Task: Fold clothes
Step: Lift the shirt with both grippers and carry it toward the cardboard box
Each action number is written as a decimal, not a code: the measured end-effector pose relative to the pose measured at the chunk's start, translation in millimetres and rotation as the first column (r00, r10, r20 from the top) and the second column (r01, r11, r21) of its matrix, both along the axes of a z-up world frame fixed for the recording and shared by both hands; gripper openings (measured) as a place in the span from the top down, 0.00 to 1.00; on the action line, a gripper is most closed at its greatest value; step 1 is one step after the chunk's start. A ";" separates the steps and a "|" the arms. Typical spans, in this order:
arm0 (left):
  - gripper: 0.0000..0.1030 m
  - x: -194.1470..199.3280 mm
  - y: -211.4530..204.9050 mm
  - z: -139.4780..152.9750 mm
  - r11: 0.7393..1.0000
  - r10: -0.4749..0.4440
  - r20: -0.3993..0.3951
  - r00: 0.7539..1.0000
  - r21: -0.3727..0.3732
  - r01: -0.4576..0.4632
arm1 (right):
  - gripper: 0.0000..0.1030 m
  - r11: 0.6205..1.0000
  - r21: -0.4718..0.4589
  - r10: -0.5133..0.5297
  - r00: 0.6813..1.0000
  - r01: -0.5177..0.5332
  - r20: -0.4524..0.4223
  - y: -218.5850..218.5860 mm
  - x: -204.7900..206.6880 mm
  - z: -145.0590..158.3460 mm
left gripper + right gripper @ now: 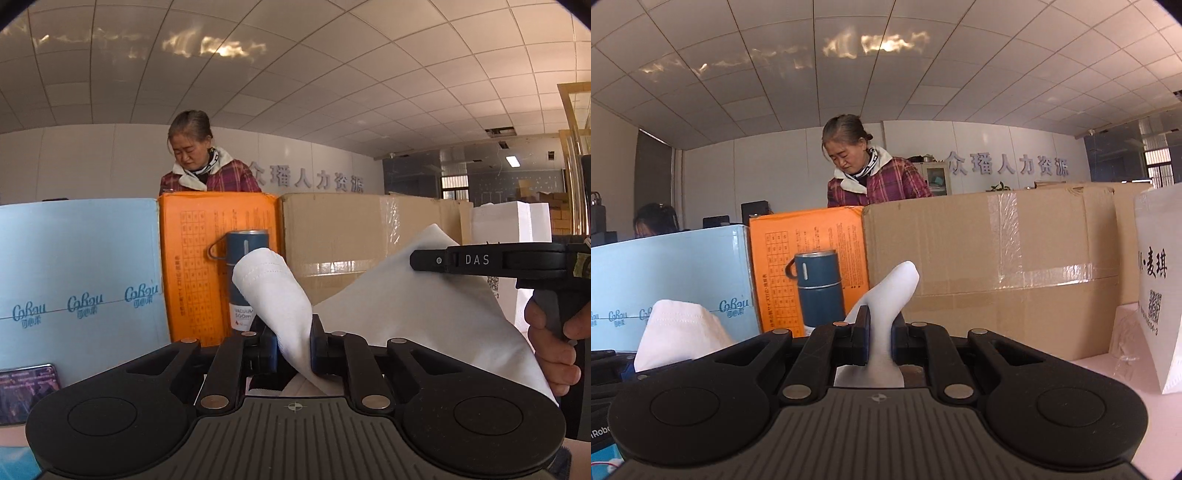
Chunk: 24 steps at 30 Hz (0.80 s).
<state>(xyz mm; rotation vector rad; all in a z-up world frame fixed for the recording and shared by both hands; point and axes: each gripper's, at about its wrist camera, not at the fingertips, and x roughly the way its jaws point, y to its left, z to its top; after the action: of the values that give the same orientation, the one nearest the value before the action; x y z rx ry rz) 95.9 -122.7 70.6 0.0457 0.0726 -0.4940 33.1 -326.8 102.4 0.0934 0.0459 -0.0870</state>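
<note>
A white garment [406,317] is held up in the air between both grippers. My left gripper [293,345] is shut on a hemmed edge of it, and a fold of cloth curls up above the pads. The right gripper [424,260] shows side-on at the right of the left wrist view, with a hand on its handle and the cloth hanging below it. In the right wrist view my right gripper [881,341] is shut on a pinched corner of the white garment [886,306], which pokes up past the fingertips. Another bunch of the cloth shows at the lower left.
A row of boxes stands close ahead: a light blue box [74,280], an orange box [199,258] and a taped cardboard box [997,273]. A dark blue vacuum flask [818,284] stands before the orange box. A white bag [1160,288] is at right, a phone [27,391] at left. A person in plaid stands behind.
</note>
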 end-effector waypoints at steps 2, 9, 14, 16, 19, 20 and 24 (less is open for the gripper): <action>0.87 13.8 -16.5 -0.2 1.000 0.014 0.027 1.000 -0.022 -0.013 | 0.91 0.998 -0.055 -0.040 0.999 0.041 0.019 -9.1 13.8 2.7; 0.88 50.6 -71.9 -20.9 0.994 -0.019 -0.058 0.998 -0.105 0.013 | 0.91 0.985 -0.162 -0.067 0.997 0.063 -0.023 -52.8 68.5 -5.6; 0.88 76.6 -96.6 -44.7 0.992 -0.045 -0.241 0.970 -0.124 0.015 | 0.91 0.971 -0.199 -0.167 0.973 0.134 -0.159 -88.9 105.4 -39.3; 0.87 82.5 -97.8 -53.8 0.993 -0.044 -0.296 0.954 -0.116 0.010 | 0.91 0.964 -0.211 -0.210 0.952 0.164 -0.221 -101.3 115.7 -57.1; 0.80 84.2 -92.1 -63.0 0.992 -0.021 -0.329 0.944 -0.126 -0.022 | 0.89 0.954 -0.230 -0.259 0.919 0.194 -0.298 -111.5 122.7 -81.8; 0.73 82.9 -89.6 -64.4 0.989 -0.014 -0.341 0.940 -0.141 -0.037 | 0.83 0.949 -0.241 -0.276 0.906 0.203 -0.322 -114.2 124.2 -89.7; 0.26 77.3 -81.0 -66.2 0.978 0.075 -0.329 0.941 -0.158 -0.133 | 0.46 0.907 -0.294 -0.391 0.864 0.302 -0.318 -112.5 123.7 -106.3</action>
<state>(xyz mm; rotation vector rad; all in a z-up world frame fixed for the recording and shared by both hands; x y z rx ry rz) 173.3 -203.7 4.5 -0.2149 0.3500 -0.3957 156.9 -439.3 -4.0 -0.1561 0.3985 -0.4750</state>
